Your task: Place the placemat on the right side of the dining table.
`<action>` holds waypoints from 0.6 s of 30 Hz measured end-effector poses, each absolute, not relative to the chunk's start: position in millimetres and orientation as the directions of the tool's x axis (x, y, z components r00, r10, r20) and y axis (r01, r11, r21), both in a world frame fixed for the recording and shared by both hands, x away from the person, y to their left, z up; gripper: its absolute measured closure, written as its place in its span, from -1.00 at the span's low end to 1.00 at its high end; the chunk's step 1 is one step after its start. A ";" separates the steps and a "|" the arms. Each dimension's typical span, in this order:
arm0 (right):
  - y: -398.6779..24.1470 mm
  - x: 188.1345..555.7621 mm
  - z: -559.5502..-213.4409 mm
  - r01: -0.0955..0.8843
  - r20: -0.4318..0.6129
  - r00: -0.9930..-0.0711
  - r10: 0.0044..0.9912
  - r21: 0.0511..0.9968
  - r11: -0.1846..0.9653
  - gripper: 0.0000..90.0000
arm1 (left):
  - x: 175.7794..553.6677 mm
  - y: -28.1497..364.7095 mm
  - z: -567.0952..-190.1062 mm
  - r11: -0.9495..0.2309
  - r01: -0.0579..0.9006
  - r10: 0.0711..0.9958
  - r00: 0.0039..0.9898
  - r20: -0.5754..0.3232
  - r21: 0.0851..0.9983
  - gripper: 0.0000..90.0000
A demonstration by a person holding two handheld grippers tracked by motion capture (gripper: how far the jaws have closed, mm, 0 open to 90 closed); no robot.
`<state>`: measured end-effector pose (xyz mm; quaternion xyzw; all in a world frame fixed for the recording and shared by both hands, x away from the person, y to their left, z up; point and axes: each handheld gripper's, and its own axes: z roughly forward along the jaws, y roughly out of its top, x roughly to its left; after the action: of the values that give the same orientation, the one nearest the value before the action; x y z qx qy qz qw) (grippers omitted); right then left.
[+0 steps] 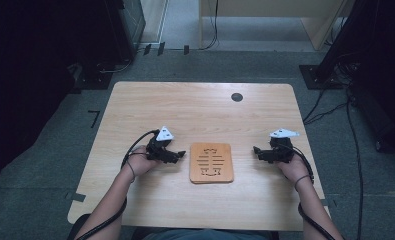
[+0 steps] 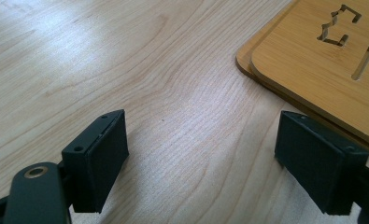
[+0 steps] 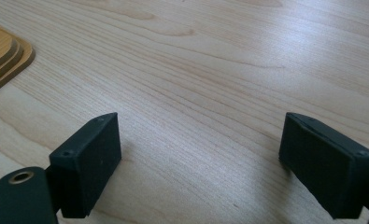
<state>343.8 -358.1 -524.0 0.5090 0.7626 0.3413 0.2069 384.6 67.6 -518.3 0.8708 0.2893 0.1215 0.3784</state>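
Both grippers parked either side of a bamboo trivet, nothing grabbed yet.

Left gripper (image 1: 177, 154) sits just beside the stacked, round-cornered bamboo trivets (image 1: 211, 163), jaws spread wide over bare wood grain. The top one has slots and a crown-ish cutout. Right gripper (image 1: 257, 150) is a bit further off on the other side, jaws apart too, empty. The pale wood table (image 1: 195, 107) has loads of free room behind, and a dark round grommet (image 1: 237, 97) near its far edge.
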 end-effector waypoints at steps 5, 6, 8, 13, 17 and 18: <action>-355.6 347.2 -524.4 0.650 0.033 -0.378 0.925 0.721 0.240 -0.88 | 384.8 66.7 -518.4 -0.541 0.416 0.603 0.798 -0.007 0.731 -0.64; -354.9 348.2 -524.6 0.655 0.032 -0.371 0.928 0.717 0.237 -0.95 | 384.9 66.4 -518.5 -0.540 0.417 0.605 0.796 -0.007 0.731 -0.64; -354.3 350.4 -525.1 0.664 0.031 -0.358 0.933 0.711 0.232 -1.00 | 385.0 66.2 -518.4 -0.539 0.419 0.608 0.794 -0.007 0.731 -0.64; -353.9 350.7 -525.3 0.665 0.030 -0.352 0.935 0.711 0.228 -1.00 | 385.2 65.7 -518.5 -0.534 0.423 0.614 0.789 -0.008 0.732 -0.64; -353.2 351.0 -525.3 0.668 0.031 -0.342 0.939 0.711 0.220 -1.00 | 387.5 69.0 -518.1 -0.508 0.444 0.621 0.783 -0.044 0.738 -0.64; -353.1 351.0 -525.3 0.668 0.030 -0.341 0.940 0.711 0.219 -1.00 | 388.4 69.9 -518.0 -0.493 0.457 0.631 0.773 -0.057 0.740 -0.63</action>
<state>351.0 -353.1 -525.3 0.5345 0.7520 0.3236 0.2100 388.4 69.9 -518.0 0.8568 0.3176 0.1115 0.3907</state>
